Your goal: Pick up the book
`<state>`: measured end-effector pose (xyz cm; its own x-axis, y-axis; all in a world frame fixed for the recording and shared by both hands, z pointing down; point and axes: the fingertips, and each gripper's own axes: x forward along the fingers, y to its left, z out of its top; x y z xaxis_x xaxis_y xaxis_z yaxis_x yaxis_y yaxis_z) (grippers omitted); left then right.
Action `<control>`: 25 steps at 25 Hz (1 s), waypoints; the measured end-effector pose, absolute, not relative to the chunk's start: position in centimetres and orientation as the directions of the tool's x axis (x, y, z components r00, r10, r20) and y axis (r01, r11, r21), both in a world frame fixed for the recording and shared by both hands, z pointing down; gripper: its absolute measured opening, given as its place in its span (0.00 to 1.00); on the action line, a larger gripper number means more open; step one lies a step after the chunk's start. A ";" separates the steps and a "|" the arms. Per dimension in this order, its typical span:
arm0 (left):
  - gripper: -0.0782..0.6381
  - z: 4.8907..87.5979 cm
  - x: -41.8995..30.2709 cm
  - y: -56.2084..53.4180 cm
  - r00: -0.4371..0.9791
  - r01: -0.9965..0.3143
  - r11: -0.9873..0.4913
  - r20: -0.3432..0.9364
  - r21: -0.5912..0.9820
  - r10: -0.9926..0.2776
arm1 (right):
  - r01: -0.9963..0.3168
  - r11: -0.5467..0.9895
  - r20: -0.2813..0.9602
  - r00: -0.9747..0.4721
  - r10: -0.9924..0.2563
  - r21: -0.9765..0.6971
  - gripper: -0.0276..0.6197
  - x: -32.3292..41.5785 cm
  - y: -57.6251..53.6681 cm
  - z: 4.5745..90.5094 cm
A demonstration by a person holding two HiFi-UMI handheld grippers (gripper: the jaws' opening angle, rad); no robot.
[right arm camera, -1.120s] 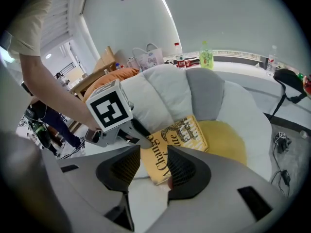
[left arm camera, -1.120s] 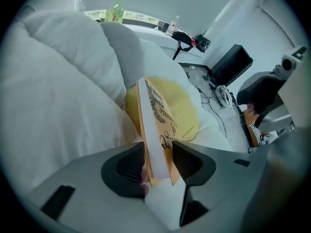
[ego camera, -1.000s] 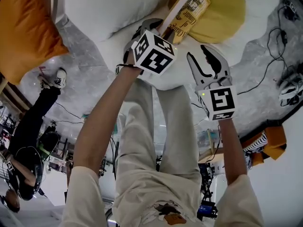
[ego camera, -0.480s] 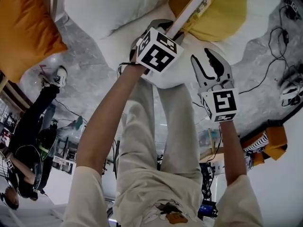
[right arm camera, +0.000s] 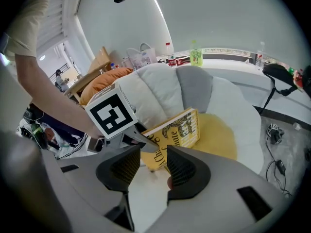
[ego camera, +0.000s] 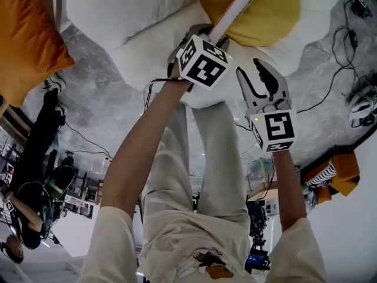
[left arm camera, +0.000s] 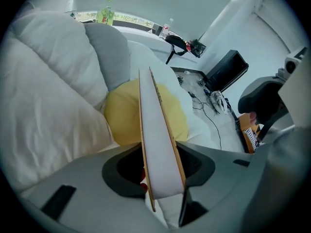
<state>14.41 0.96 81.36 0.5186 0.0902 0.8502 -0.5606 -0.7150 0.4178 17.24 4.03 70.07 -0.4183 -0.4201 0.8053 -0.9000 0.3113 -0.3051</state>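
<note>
The book [ego camera: 234,9], with a yellow cover and white page edges, is lifted off the white beanbag seat [ego camera: 153,58] and shows edge-on in the head view. My left gripper [ego camera: 210,38] is shut on its lower end. In the left gripper view the book [left arm camera: 158,135] stands upright between the jaws of that gripper [left arm camera: 160,166], in front of a yellow cushion [left arm camera: 121,118]. My right gripper [ego camera: 252,69] hangs just right of the left one, open and holding nothing. The right gripper view shows the book's printed cover [right arm camera: 180,129] beyond the open gripper [right arm camera: 148,166] and the left gripper's marker cube [right arm camera: 112,113].
A yellow cushion [ego camera: 268,10] and a large white pillow [ego camera: 118,7] lie on the seat. An orange cushion [ego camera: 29,34] sits at the far left. Cables [ego camera: 339,46] trail over the grey floor at right. A person [ego camera: 35,140] stands at the left.
The left gripper has shifted right with the book, which has turned from cover-up to edge-on in the head view. The right gripper has barely moved. The person at the left has shifted.
</note>
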 end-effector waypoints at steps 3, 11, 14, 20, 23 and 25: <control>0.34 81.6 14.5 0.8 0.517 -0.589 -0.694 0.853 0.414 0.070 | -0.904 0.302 0.806 -0.412 -0.424 -0.304 0.31 17.8 4.3 70.3; 0.31 80.1 14.7 0.8 0.525 -0.616 -0.686 0.851 0.388 0.010 | -0.911 0.286 0.803 -0.400 -0.442 -0.297 0.31 18.4 4.6 69.4; 0.31 78.4 14.9 0.8 0.539 -0.619 -0.682 0.842 0.389 -0.010 | -0.913 0.290 0.801 -0.395 -0.450 -0.288 0.31 18.7 4.6 68.3; 0.31 73.9 13.9 0.4 0.568 -0.654 -0.651 0.818 0.384 -0.088 | -0.917 0.296 0.781 -0.387 -0.490 -0.269 0.27 18.4 3.9 64.9; 0.31 71.0 12.9 -0.1 0.572 -0.685 -0.625 0.808 0.375 -0.142 | -0.920 0.307 0.767 -0.376 -0.520 -0.243 0.21 18.5 3.6 62.6; 0.31 69.0 12.1 -0.5 0.575 -0.703 -0.606 0.799 0.372 -0.176 | -0.920 0.316 0.755 -0.375 -0.538 -0.232 0.16 18.1 3.3 61.2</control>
<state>12.14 -0.47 68.99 0.5751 -0.1762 0.7989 -0.7030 -0.6058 0.3725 18.15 3.32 61.18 -0.3750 -0.5381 0.7548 -0.9200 0.3160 -0.2319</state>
